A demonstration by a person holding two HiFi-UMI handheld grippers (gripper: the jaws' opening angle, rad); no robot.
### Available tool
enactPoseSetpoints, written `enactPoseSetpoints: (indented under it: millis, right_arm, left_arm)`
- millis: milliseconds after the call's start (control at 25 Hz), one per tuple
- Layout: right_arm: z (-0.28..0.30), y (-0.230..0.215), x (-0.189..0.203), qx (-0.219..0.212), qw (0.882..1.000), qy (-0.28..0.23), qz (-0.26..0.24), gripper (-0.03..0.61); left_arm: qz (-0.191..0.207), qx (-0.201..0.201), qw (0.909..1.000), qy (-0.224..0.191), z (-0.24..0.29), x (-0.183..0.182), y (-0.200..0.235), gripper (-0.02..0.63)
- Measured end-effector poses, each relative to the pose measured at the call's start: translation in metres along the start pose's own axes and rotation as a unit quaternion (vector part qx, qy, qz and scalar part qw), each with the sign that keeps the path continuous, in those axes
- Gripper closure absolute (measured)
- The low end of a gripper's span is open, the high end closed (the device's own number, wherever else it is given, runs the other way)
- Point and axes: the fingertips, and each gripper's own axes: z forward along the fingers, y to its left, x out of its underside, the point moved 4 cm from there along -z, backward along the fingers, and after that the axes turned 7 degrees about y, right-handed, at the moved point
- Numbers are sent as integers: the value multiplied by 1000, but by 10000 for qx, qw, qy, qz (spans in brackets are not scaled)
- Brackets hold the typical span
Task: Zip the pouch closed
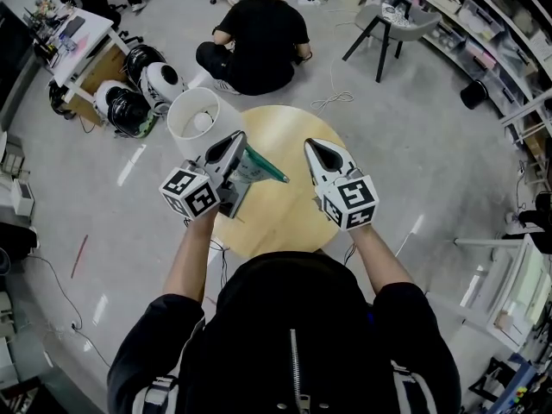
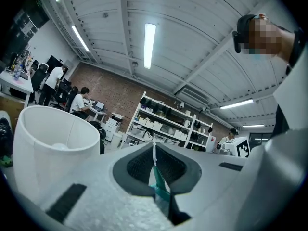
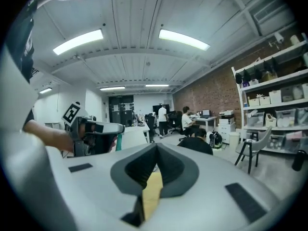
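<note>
Between jaws of left gripper (image 1: 238,138), teal pouch (image 1: 263,168); right gripper (image 1: 312,145) empty.

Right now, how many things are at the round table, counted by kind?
grippers: 2, the left gripper and the right gripper
teal pouch: 1, pinched in the left gripper
white cylinder: 1
Total: 4

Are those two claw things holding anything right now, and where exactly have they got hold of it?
The left gripper pinches the teal pouch by one thin edge. The right gripper is shut on nothing.
</note>
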Motion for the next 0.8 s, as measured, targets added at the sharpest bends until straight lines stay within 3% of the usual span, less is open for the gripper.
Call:
enactPoseSetpoints:
  millis: [360, 800]
  right_arm:
    - [-4, -14, -4, 344, 9994, -22, -46, 574]
    - [-2, -19, 3, 460, 9988, 98, -99, 575]
  left_arm:
    - [129, -262, 9996, 53, -6, 10, 4, 600]
    - [493, -539, 9966, 370, -5, 32, 5, 601]
